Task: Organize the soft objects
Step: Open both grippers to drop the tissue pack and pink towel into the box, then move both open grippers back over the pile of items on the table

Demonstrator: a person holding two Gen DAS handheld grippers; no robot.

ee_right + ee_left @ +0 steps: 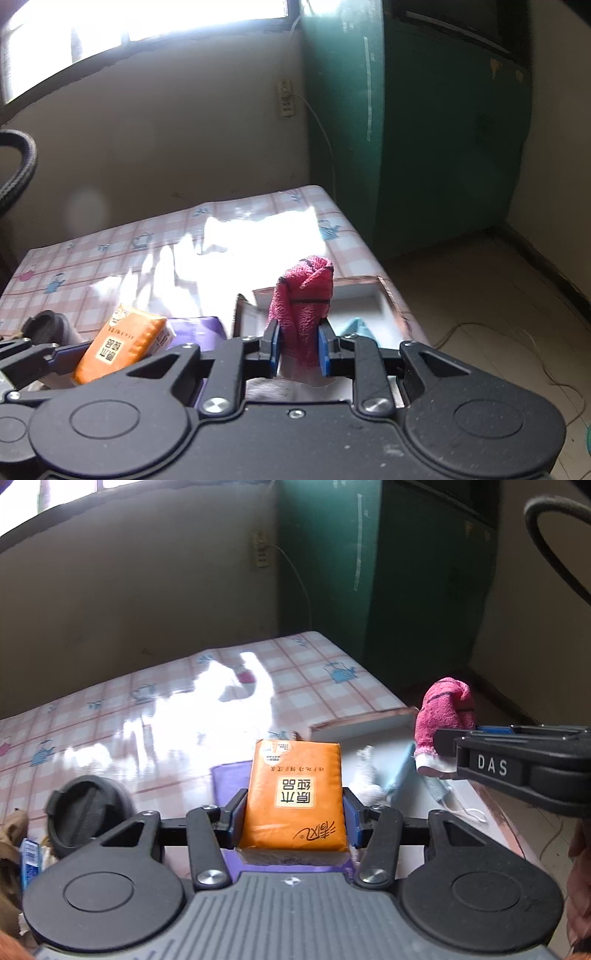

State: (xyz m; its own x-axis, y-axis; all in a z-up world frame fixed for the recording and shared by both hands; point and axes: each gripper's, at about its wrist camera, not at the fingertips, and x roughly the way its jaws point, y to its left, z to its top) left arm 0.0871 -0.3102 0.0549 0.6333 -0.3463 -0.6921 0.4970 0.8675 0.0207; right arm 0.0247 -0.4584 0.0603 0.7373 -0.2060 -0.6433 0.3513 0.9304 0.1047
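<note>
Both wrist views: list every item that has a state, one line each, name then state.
left gripper: shut on the tissue pack
tissue pack: sealed, held above the table
right gripper: shut on the pink towel
pink towel: bunched, held above the box
white box: open
face mask: lying in the box

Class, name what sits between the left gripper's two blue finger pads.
An orange tissue pack, clamped between the left gripper pads, clearest in the left wrist view.

Light: daylight pours through the window (147, 22), blown out white
Glare: hard sheen across the desk (207, 701)
Edges: fisheye-bent; corners dim, slightly blurred
</note>
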